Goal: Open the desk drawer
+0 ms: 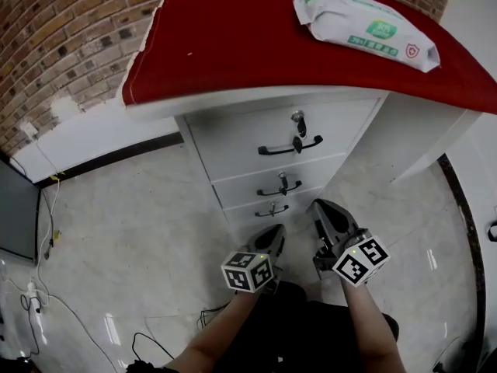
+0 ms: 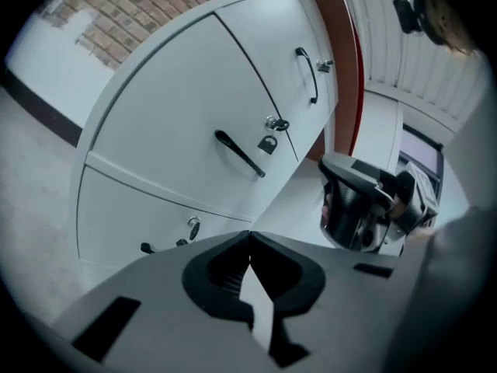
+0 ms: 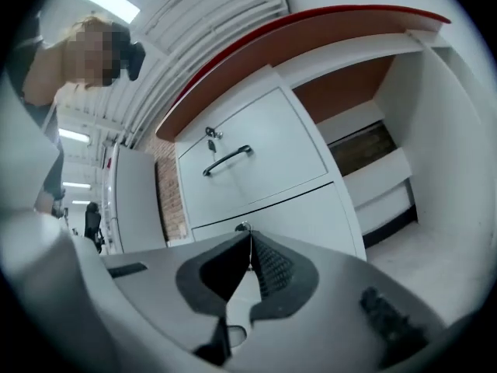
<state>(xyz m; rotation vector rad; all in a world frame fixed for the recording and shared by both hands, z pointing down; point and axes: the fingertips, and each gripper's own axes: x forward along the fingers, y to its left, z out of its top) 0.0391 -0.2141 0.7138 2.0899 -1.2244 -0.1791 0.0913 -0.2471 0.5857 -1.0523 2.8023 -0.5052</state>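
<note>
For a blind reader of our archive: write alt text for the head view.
The grey left gripper and right gripper, both shut and empty, hang low in front of a white three-drawer desk pedestal with black bar handles, every drawer closed. The red desktop above carries a white plastic wipes packet.

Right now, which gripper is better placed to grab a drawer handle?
Probably the left. The left gripper sits just below the bottom drawer handle, in line with it; the right gripper is off to the side. Both are shut.
</note>
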